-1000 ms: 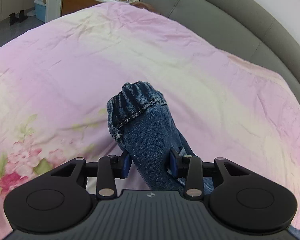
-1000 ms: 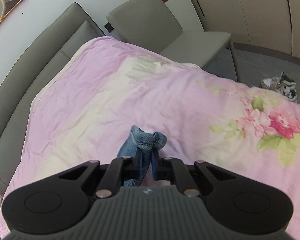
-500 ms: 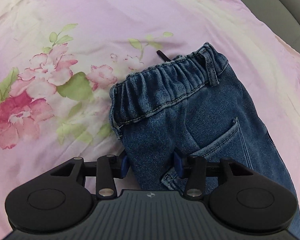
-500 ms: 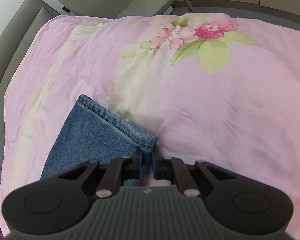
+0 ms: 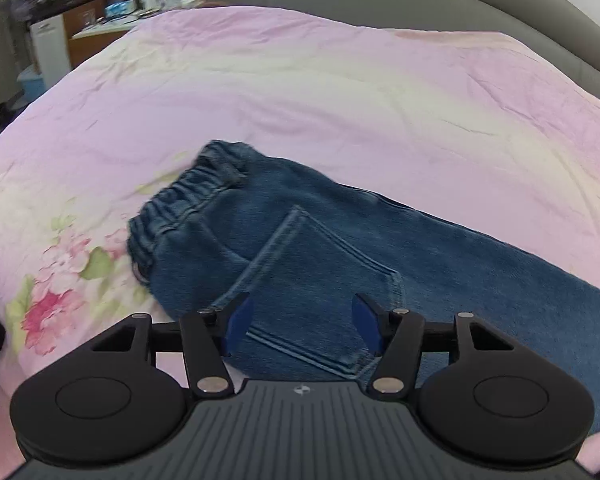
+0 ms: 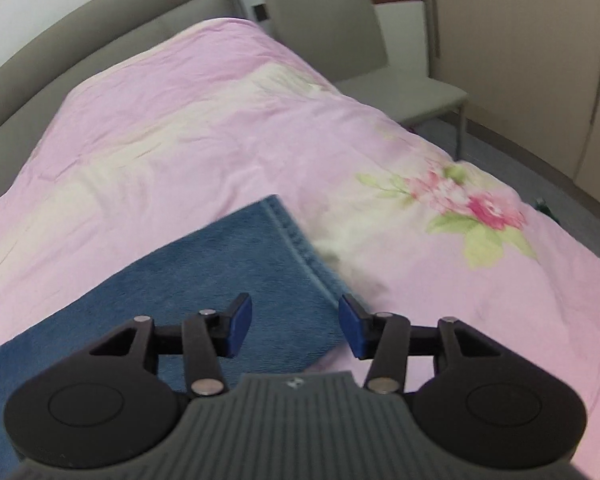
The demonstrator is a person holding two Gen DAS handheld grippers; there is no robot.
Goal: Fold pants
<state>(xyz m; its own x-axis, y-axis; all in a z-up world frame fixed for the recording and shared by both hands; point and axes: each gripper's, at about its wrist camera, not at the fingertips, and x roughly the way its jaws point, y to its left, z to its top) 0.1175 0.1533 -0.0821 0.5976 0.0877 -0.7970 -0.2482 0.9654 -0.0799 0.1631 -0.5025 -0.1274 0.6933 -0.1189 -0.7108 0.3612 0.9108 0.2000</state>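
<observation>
Blue denim pants (image 5: 340, 248) lie flat on the bed, on a pink bedcover (image 5: 340, 92) with a flower print, and both tools are above them. In the left wrist view the left hand-held gripper (image 5: 302, 322) has its jaws wide apart and holds nothing; the blue pads (image 5: 238, 318) stand on each side of the back pocket (image 5: 320, 292), which lies just in front of and below the fingers. The elastic waistband (image 5: 180, 204) is further ahead and to the left, near the pink flowers (image 5: 56, 276) of the print, and the leg part runs away to the right edge of this view. In the right wrist view the right hand-held gripper (image 6: 296, 326) is also wide open and empty. The leg end of the pants (image 6: 204, 276) lies under it, and the stitched hem (image 6: 300, 244) runs diagonally from the middle of the view down toward the gap between the fingers. Whether the pads touch the cloth I cannot tell. Behind the bed there is a grey padded headboard (image 6: 100, 48) and, on the right, a grey chair (image 6: 340, 36) beside the bed.
</observation>
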